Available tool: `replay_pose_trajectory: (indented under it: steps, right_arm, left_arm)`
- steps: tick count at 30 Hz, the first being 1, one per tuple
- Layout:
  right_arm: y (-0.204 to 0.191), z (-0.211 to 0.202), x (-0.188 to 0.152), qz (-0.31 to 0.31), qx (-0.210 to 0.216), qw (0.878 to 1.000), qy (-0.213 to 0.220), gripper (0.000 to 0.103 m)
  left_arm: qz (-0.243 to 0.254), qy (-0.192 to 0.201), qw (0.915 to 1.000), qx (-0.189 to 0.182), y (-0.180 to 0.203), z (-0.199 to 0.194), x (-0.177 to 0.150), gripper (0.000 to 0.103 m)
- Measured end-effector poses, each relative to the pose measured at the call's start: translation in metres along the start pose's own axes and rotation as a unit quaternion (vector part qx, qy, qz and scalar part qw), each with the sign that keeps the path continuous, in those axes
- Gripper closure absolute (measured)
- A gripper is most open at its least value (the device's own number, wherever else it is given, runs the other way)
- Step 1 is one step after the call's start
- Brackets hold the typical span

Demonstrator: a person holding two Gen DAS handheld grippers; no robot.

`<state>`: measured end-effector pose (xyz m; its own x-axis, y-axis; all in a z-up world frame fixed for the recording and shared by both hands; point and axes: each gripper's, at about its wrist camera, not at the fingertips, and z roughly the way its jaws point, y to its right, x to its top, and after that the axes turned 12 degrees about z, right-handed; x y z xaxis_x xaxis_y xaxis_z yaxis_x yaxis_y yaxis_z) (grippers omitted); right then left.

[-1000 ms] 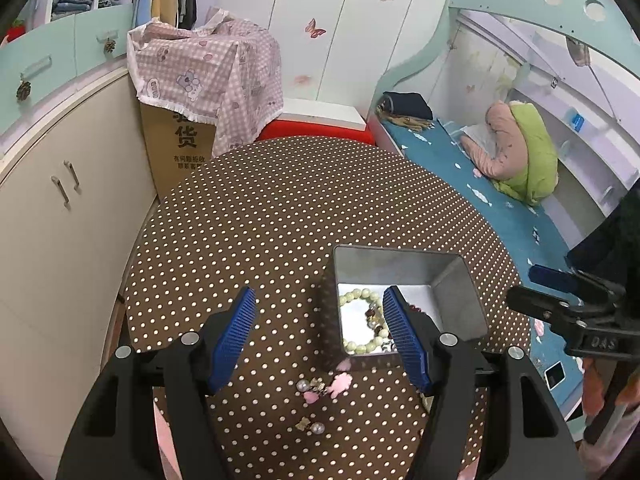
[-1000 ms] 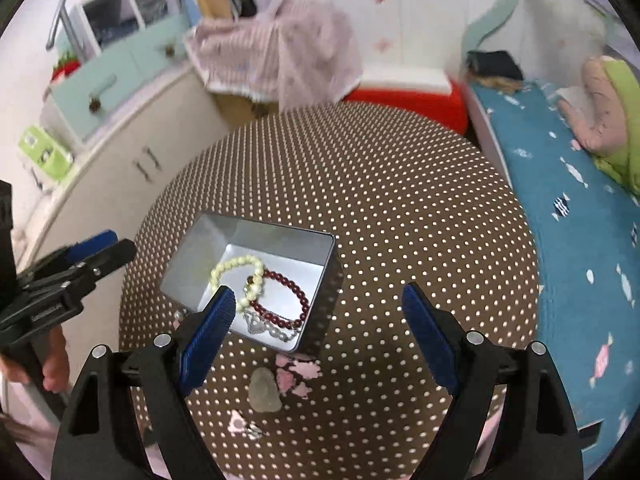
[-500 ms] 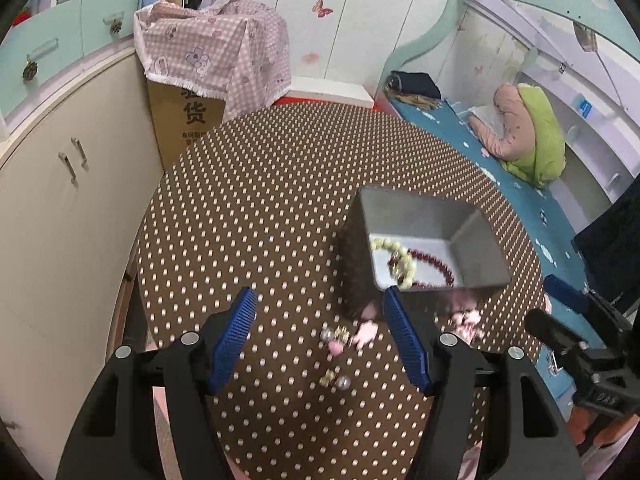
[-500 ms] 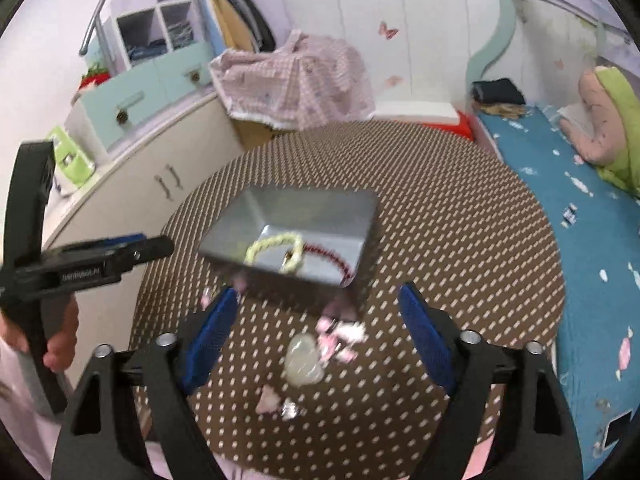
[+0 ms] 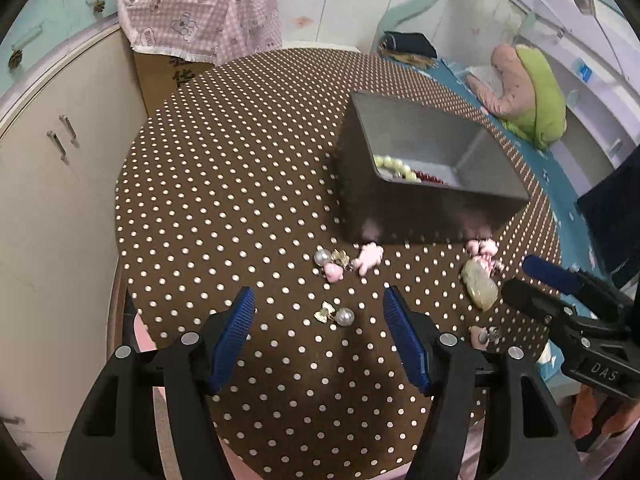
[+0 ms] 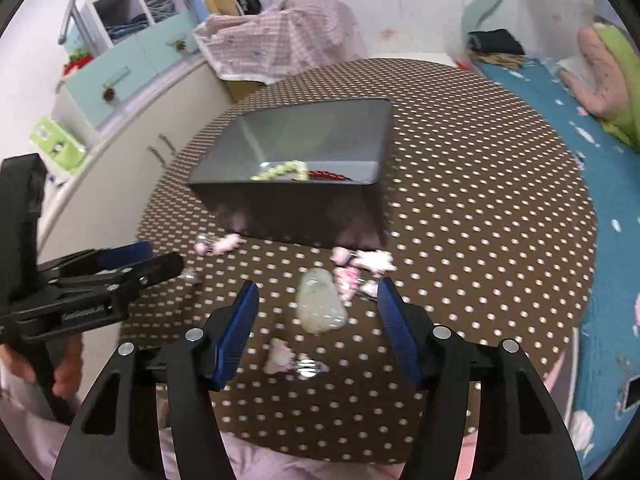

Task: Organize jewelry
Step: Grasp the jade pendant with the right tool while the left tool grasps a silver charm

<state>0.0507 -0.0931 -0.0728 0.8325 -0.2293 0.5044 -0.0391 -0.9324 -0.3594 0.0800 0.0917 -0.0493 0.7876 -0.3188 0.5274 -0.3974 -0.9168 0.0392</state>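
Both hand-held grippers lower, tin (image 5: 424, 200) nearer

- Left gripper (image 5: 318, 320): jaws apart, above a pearl earring (image 5: 336, 315) on the dotted table (image 5: 224, 184).
- Grey tin (image 5: 424, 200): holds 2 bead bracelets (image 5: 404, 171).
- Right gripper (image 5: 532, 280): beside a pale pendant (image 5: 480, 289).

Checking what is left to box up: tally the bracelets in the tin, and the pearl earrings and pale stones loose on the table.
Bracelets in the tin: 2, a cream bracelet and a dark red bracelet
Pearl earrings: 2, one farther, one nearer
Pale green stone: 1
Total: 5
The pink pieces lie too bunched to count.
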Motion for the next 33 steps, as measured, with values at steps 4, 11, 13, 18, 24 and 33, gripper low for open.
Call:
replay_pose_trajectory:
  steps: [4, 11, 13, 18, 24, 33]
  right_arm:
    - [0.004, 0.003, -0.002, 0.006, 0.001, 1.0, -0.007, 0.043]
    - [0.002, 0.008, -0.003, 0.004, 0.005, 1.0, -0.011, 0.043]
    - [0.0, 0.011, -0.004, 0.002, 0.002, 1.0, -0.015, 0.043]
    - [0.0, 0.023, -0.003, 0.004, 0.002, 1.0, -0.029, 0.051]
    - [-0.002, 0.033, -0.004, -0.004, 0.007, 1.0, -0.029, 0.064]
    - [0.007, 0.024, 0.0, 0.013, 0.029, 0.999, -0.024, 0.093]
  left_arm:
    - [0.017, -0.011, 0.9997, 0.014, 0.011, 0.011, 0.0, 0.052]
    - [0.042, -0.014, 0.999, 0.008, 0.015, 0.023, -0.002, 0.086]
    - [0.033, -0.014, 0.9993, -0.004, 0.01, 0.023, -0.003, 0.087]
    - [0.02, -0.012, 0.9996, -0.019, -0.002, 0.021, -0.005, 0.088]
    - [0.017, -0.011, 0.9994, -0.027, 0.0, 0.019, -0.005, 0.091]
    - [0.018, 0.004, 0.9993, -0.031, 0.001, 0.011, 0.0, 0.094]
